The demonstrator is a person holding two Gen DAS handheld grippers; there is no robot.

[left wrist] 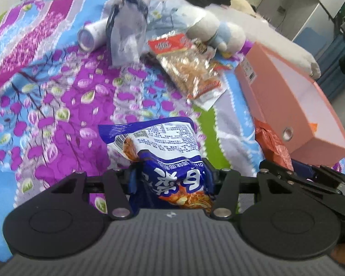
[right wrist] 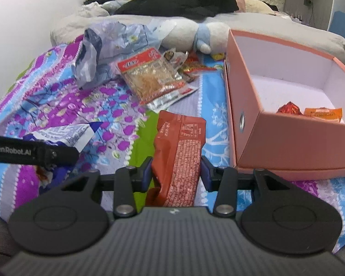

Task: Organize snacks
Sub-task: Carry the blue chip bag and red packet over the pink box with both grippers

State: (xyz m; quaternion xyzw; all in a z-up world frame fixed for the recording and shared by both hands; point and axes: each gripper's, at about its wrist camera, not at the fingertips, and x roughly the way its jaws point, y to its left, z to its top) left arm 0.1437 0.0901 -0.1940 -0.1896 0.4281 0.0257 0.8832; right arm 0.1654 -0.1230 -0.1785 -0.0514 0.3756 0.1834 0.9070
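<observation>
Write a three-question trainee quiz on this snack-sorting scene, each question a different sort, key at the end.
1. True or false: the left gripper holds a blue noodle packet.
2. The right gripper holds: A) a red-brown packet, B) a plush toy, C) nothing.
3. Fill in: two small snacks already lie inside the pink ___.

Key: 1 true; 2 A; 3 box.
</observation>
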